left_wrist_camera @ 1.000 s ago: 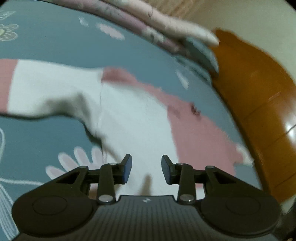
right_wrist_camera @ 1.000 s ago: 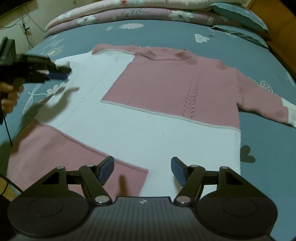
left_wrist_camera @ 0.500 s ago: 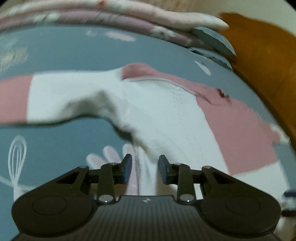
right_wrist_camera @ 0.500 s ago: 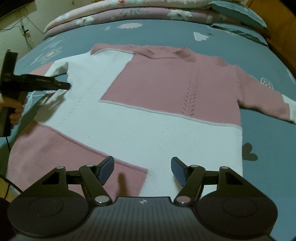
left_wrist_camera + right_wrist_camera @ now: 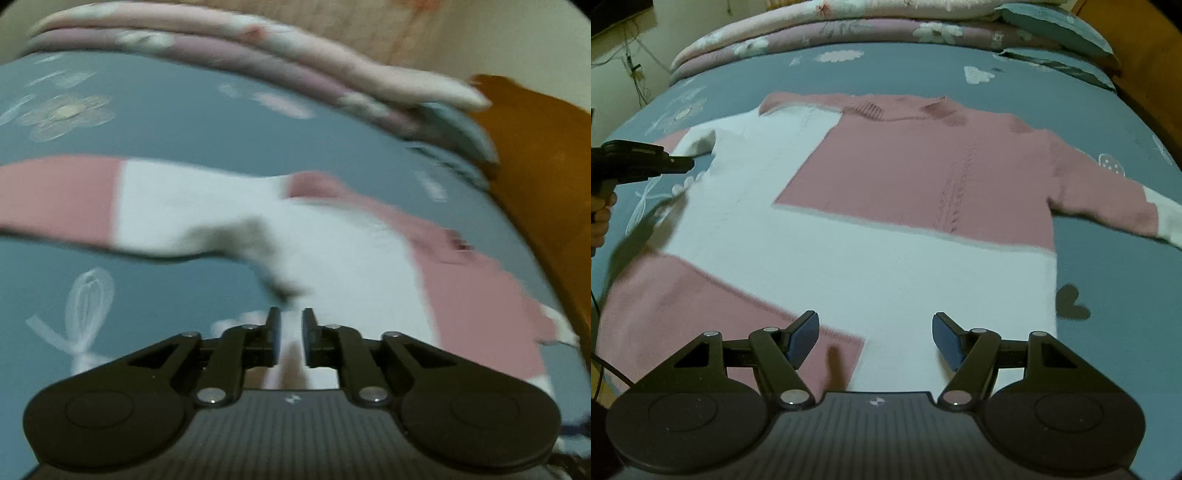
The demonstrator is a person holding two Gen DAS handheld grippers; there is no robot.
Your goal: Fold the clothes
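Lying flat on bed (image 5: 1108, 122), sweater (image 5: 886, 221), right gripper (image 5: 875, 334) spread wide, left gripper (image 5: 291, 332) fingers nearly clenched, grasp unclear.

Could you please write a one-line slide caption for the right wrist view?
Open right gripper above a pink-and-white sweater spread on the bed.

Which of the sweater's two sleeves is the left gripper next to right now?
The white-topped sleeve on the sweater's left side in the right wrist view; the left gripper sits just below it. The pink sleeve opposite lies unattended.
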